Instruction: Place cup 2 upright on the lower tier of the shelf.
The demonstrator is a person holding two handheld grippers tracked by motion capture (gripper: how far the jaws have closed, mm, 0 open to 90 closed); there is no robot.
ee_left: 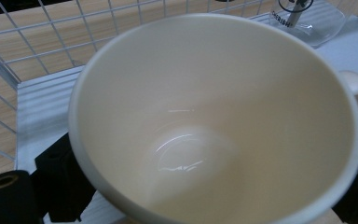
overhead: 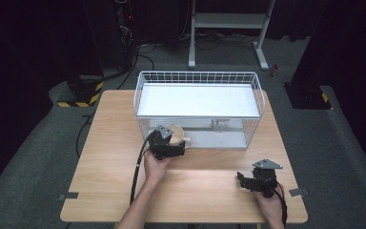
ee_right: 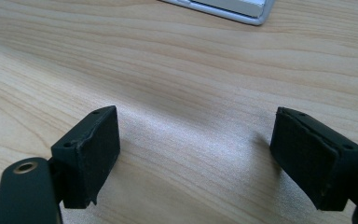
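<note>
The left gripper point(overhead: 171, 141) grips a cream ceramic cup point(ee_left: 214, 121) at the white wire basket point(overhead: 143, 83), while the right gripper point(ee_right: 196, 156) hangs open-jawed over the wooden table point(overhead: 109, 157).

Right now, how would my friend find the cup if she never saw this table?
Look for the white wire basket at the back of the wooden table. At its open front, near the left corner, the left tongs hold the cream cup. It is wide-mouthed, empty, with one small handle, unlike the clear glass behind it.

Glossy ceramic cup point(ee_left: 214, 121), white wire basket point(overhead: 148, 98), matt wooden table point(overhead: 205, 191)
</note>
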